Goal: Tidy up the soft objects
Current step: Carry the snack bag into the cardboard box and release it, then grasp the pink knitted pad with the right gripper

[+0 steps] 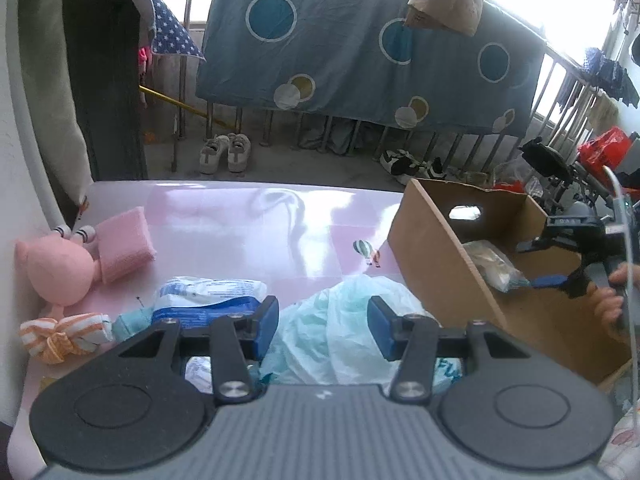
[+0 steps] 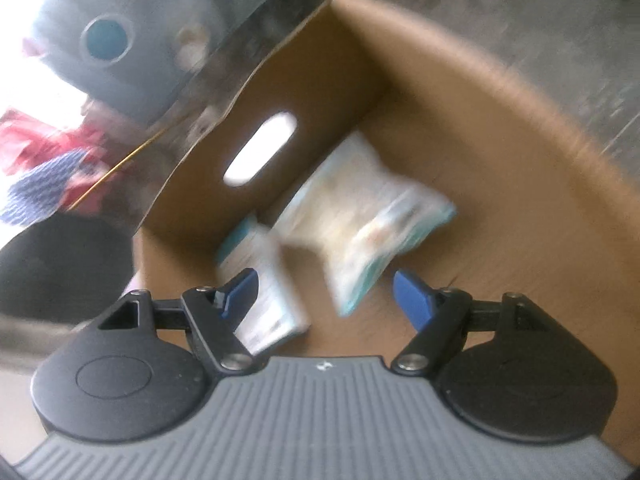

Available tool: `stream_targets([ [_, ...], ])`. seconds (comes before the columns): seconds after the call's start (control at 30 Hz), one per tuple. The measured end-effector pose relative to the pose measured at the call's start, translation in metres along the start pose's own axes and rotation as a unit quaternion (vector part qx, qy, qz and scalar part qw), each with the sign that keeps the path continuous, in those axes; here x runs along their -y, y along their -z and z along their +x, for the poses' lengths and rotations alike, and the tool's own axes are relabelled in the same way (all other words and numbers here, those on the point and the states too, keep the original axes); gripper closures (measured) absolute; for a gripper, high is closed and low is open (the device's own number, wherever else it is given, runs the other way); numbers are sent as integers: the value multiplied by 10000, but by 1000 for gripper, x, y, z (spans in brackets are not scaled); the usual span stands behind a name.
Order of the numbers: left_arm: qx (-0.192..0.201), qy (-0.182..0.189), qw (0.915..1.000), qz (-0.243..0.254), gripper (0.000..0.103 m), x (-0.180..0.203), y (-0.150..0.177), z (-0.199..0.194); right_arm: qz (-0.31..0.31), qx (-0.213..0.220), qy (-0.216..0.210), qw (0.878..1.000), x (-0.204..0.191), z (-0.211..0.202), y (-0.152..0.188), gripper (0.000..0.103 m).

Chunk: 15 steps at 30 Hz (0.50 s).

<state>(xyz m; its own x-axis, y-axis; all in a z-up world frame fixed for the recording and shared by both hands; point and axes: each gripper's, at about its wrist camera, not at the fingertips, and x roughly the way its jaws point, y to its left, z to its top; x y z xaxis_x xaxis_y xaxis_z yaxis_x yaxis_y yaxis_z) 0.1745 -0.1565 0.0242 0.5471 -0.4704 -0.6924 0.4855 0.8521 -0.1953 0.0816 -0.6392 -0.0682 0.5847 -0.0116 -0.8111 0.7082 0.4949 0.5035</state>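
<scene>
My left gripper (image 1: 322,320) is open low over the pink table (image 1: 248,224), its blue pads on either side of a crumpled pale green plastic bag (image 1: 328,336). A blue-and-white packet (image 1: 208,296) lies just left of it. Further left lie a pink plush doll (image 1: 56,268), a pink cushion (image 1: 124,244) and an orange-striped bow (image 1: 60,336). My right gripper (image 2: 326,294) is open above the inside of the cardboard box (image 2: 500,140), nothing between its pads. Two soft packets (image 2: 368,216) (image 2: 264,292) lie on the box floor. The right wrist view is blurred.
The box (image 1: 440,248) stands at the table's right end, its near wall beside the bag. A hand holds the right gripper (image 1: 540,264) over it. Beyond the table are shoes (image 1: 226,152), a railing with a hung blue sheet (image 1: 360,48) and clutter at right.
</scene>
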Motion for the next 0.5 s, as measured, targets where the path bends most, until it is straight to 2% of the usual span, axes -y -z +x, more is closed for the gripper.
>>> stream_targets([
  [0.13,24,-99,9999,123,53,-3,3,-3,-313,563,527,9965,-11,17,-16,28],
  [0.2,-10,-134,9998,178,52,-5,5,-4,-511,621,760,9939,-17,34,-23,28],
  [0.27,-73,-176,9996,207,52,-9,9,-5,-595,504,977,9921,-21,55,-21,27],
  [0.33,-140,-220,9994,208,52,-13,13,-4,-520,366,1062,9923,-22,70,-17,26],
  [0.5,-248,-381,9987,216,52,-25,21,-3,-189,463,953,9942,-34,83,-10,26],
])
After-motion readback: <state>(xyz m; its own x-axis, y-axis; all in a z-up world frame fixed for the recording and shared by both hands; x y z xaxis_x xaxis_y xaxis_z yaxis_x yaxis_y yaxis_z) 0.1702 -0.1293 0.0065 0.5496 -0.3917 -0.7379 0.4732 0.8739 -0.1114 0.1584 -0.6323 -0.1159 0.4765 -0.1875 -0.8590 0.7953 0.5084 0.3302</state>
